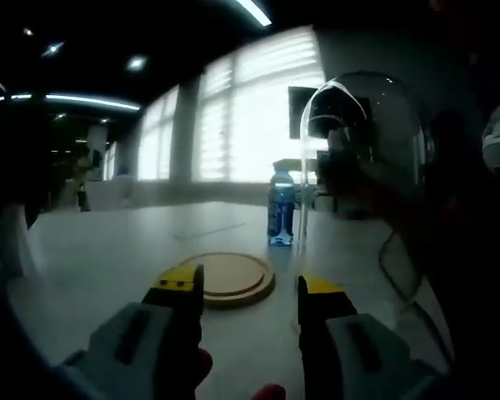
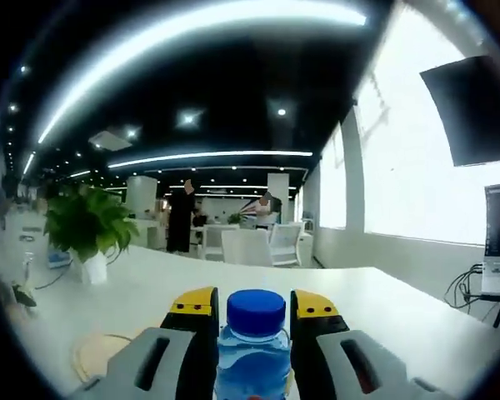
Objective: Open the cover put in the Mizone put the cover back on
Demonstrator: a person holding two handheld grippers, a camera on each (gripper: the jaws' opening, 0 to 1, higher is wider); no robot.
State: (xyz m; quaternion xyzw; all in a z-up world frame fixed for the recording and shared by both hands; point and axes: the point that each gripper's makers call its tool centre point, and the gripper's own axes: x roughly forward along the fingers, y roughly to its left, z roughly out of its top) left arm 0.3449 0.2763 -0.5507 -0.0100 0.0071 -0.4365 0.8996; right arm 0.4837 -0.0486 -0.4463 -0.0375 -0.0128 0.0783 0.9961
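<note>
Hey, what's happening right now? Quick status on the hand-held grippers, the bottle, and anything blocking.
Left hand-held gripper open, facing wooden base. Right hand-held gripper around Mizone bottle. Glass cover raised off base. Base unobstructed.

Left gripper view: strongly backlit. Bright windows [image 1: 250, 117] at 12 o'clock wash out, leaving the foreground dim and the 3 o'clock side nearly black. The glass dome [image 1: 362, 158] carries faint edge glare. Right gripper view: brighter; ceiling light strips [image 2: 208, 29] bow at 12 o'clock from fisheye distortion. The window [image 2: 417, 142] at 2 o'clock is overexposed.
</note>
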